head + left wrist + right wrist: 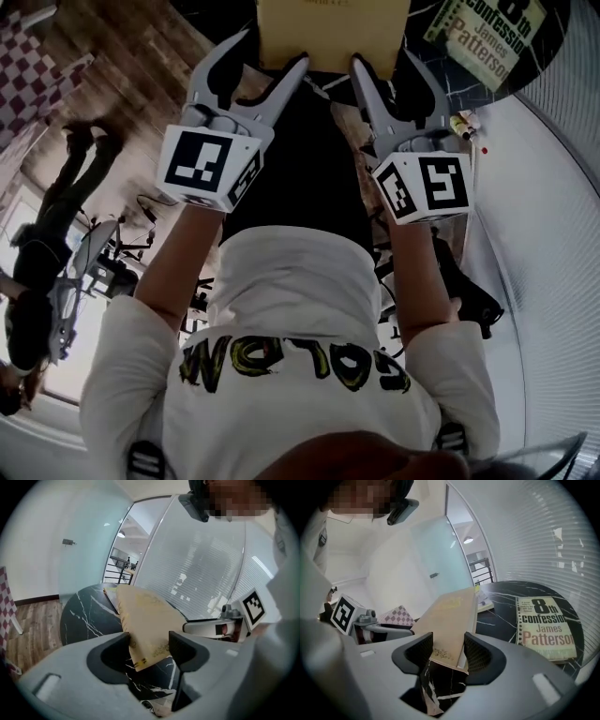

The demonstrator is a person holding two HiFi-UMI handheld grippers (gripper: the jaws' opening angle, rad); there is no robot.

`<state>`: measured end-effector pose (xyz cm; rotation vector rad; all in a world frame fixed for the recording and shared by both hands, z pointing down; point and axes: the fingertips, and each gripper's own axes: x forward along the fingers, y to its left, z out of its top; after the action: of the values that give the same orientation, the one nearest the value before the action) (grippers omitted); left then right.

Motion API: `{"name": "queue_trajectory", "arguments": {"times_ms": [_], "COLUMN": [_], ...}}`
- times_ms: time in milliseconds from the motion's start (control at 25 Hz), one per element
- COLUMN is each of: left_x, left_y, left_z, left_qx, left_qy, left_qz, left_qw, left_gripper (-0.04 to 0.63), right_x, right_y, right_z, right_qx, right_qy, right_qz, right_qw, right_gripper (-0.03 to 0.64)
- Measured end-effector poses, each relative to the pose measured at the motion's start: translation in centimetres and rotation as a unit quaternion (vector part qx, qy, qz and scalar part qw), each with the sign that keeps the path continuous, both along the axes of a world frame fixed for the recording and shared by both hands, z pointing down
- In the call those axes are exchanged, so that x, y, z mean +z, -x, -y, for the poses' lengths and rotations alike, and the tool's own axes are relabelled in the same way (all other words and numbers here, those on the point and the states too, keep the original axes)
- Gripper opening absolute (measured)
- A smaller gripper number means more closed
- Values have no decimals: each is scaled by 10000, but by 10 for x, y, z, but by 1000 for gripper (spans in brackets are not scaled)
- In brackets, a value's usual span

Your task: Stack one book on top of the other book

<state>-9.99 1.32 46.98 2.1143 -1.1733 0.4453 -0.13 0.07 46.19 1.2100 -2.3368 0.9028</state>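
Note:
A tan book (pixel 333 33) hangs above the round black marble table (pixel 506 616), tilted, held by its near edge from both sides. My left gripper (pixel 272 52) is shut on its left near corner; in the left gripper view the tan book (pixel 145 620) sits pressed between the jaws of the left gripper (pixel 149 644). My right gripper (pixel 384 61) is shut on the right near corner, where the tan book (pixel 450 616) fills the gap of the right gripper (pixel 447 651). The second book, a pale paperback with large print (pixel 546 627), lies flat on the table to the right (pixel 483 33).
A thin booklet (pixel 487 603) lies at the table's far side. A frosted glass wall with blinds (pixel 562 234) curves along the right. A checkered cloth (pixel 28 66) and a person (pixel 66 187) are off to the left on the wooden floor. Small pens (pixel 464 127) rest on the white ledge.

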Motion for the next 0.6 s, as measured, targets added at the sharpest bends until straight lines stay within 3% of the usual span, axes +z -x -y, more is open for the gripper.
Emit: {"name": "queue_trajectory", "arguments": {"times_ms": [160, 600], "left_x": [-43, -113], "left_y": [2, 1], "left_z": [23, 2], "left_qx": [-152, -133], "left_qy": [-676, -842], "left_qz": [-80, -42], "left_qw": [9976, 9963], "left_gripper": [273, 274], "right_x": [-46, -115], "right_y": [2, 0], "right_z": [24, -2], "right_qx": [-43, 64], "right_qy": [-680, -894], "right_qz": [-33, -4], "right_qw": [9977, 9960], "right_gripper": [213, 213]}}
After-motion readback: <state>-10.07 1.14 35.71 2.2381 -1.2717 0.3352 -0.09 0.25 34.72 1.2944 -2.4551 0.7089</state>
